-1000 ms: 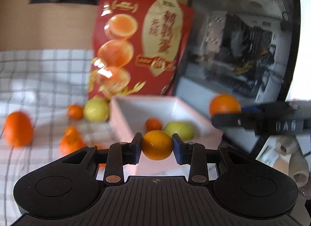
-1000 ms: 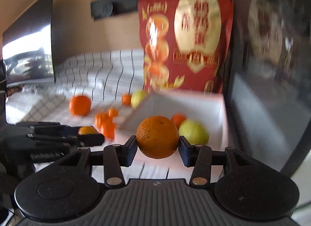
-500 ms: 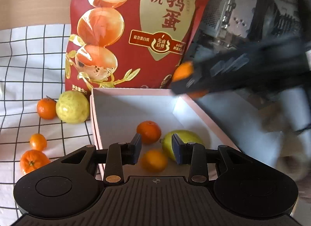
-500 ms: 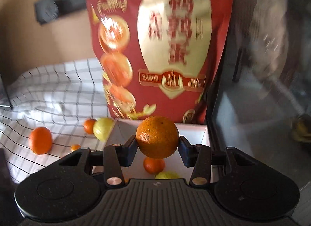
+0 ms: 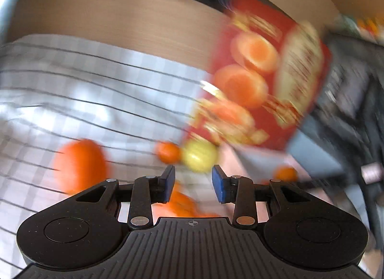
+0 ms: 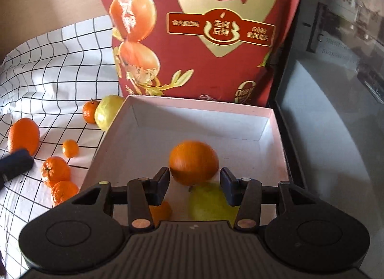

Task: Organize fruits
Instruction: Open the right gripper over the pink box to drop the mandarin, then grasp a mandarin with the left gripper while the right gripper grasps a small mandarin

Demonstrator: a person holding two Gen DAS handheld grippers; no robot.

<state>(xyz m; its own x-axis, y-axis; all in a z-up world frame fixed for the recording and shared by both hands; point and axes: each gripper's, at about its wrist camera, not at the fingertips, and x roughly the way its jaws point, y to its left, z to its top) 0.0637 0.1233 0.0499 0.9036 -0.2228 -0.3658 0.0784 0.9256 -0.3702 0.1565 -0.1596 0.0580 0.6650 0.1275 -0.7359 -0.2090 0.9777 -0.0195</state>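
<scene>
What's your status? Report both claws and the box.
Left claw open, empty. Right claw open, orange just released over white box. Loose fruit on checkered cloth. Nothing blocking.

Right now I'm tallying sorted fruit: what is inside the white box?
The white box holds a large orange by the open right jaws, a yellow-green fruit and a small orange. The gripper covers the near corners.

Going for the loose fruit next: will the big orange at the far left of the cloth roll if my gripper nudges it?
Probably. The big orange is rounded and smooth, lying free on the checked cloth with nothing touching it. It looks slightly oval, so it may wobble rather than roll straight. The cloth is wrinkled, which could slow it. Closing from both sides seems safer than pushing.
</scene>
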